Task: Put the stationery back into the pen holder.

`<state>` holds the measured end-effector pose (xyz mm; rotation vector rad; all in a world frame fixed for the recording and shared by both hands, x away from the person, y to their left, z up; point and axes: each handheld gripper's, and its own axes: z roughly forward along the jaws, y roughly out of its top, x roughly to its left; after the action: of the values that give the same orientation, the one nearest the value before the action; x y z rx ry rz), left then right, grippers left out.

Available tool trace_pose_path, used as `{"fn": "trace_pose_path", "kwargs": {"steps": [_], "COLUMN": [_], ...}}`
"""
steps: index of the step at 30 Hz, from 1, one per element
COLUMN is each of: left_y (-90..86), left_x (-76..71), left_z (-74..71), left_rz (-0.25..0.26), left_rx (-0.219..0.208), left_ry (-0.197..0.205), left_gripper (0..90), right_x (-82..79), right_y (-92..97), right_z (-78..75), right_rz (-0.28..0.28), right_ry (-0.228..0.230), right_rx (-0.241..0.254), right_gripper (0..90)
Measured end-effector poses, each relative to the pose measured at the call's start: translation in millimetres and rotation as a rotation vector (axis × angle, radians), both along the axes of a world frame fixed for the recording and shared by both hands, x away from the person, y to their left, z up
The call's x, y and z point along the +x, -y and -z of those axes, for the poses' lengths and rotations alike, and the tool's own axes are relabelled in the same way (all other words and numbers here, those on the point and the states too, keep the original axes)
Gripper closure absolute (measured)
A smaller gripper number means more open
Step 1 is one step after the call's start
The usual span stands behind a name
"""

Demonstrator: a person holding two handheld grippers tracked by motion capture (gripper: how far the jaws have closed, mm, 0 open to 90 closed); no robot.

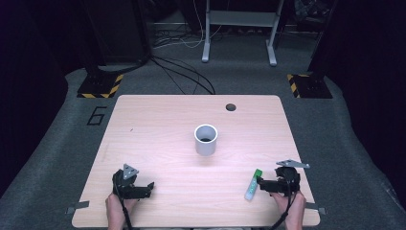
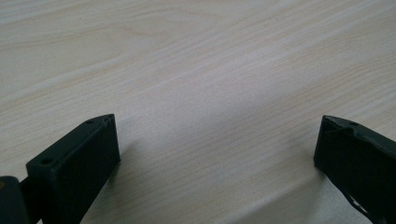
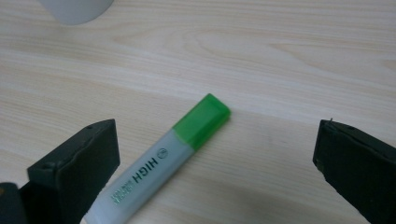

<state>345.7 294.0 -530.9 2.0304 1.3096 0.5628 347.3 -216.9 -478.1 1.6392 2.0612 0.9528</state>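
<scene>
My right gripper (image 1: 264, 186) sits near the table's (image 1: 158, 120) front edge at about 4 o'clock from the white cup (image 1: 206, 139), jaws spread wide, clamping nothing. The highlighter (image 3: 163, 163) lies flat on the wood between those jaws in the right gripper view, grey-white body with "HIGH" printed on it, green cap (image 3: 203, 120) pointing up toward 1 o'clock in that view; its body runs close by the left jaw, possibly touching it, hard to tell at this angle, and well clear of the right jaw. In the high view the highlighter (image 1: 252, 185) lies just off the gripper's tips at its 9 o'clock, green cap toward 12, away from me. My left gripper (image 1: 143, 190) rests at about 7 o'clock from the cup, well apart from the highlighter, jaws also wide open with bare wood grain between them in the left gripper view. Cup stands upright near table centre, its base edge peeking in at 11 o'clock in the right gripper view. Both my hands hold the grippers at the near table edge.
</scene>
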Motion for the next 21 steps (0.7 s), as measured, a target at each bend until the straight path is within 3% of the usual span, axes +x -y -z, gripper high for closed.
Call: {"fn": "trace_pose_path", "kwargs": {"steps": [5, 9, 10, 11, 14, 17, 21], "left_y": [0.0, 0.1, 0.1, 0.0, 0.1, 0.0, 0.1], "left_x": [0.0, -0.1, -0.1, -0.1, -0.1, -0.1, -0.1], "left_z": [0.0, 0.0, -0.1, -0.1, -0.1, -0.1, 0.0], "left_rz": [0.0, -0.001, 0.0, 0.0, 0.001, 0.0, 0.0], "left_rx": [-0.001, -0.001, -0.001, -0.001, -0.002, 0.0, -0.001], "left_ry": [0.0, -0.002, -0.002, -0.002, -0.003, -0.002, -0.002], "left_gripper": [0.2, 0.1, 0.1, 0.1, 0.1, 0.1, 0.1], "right_x": [10.1, 15.1, 16.6, 19.0, 21.4, 22.9, 24.7], "right_y": [-23.7, -28.5, -30.1, -31.2, -32.2, -32.7, -34.3], "right_z": [6.3, 8.7, 9.4, 11.1, 13.2, 15.0, 16.7], "right_rz": [-0.023, -0.027, -0.031, -0.037, -0.03, -0.017, -0.017], "right_ry": [-0.047, -0.058, -0.071, -0.085, -0.107, -0.124, -0.147], "right_rx": [-0.027, -0.039, -0.048, -0.068, -0.082, -0.081, -0.088], "right_gripper": [8.0, 15.6, 16.1, 22.6, 25.4, 34.8, 39.4]}}
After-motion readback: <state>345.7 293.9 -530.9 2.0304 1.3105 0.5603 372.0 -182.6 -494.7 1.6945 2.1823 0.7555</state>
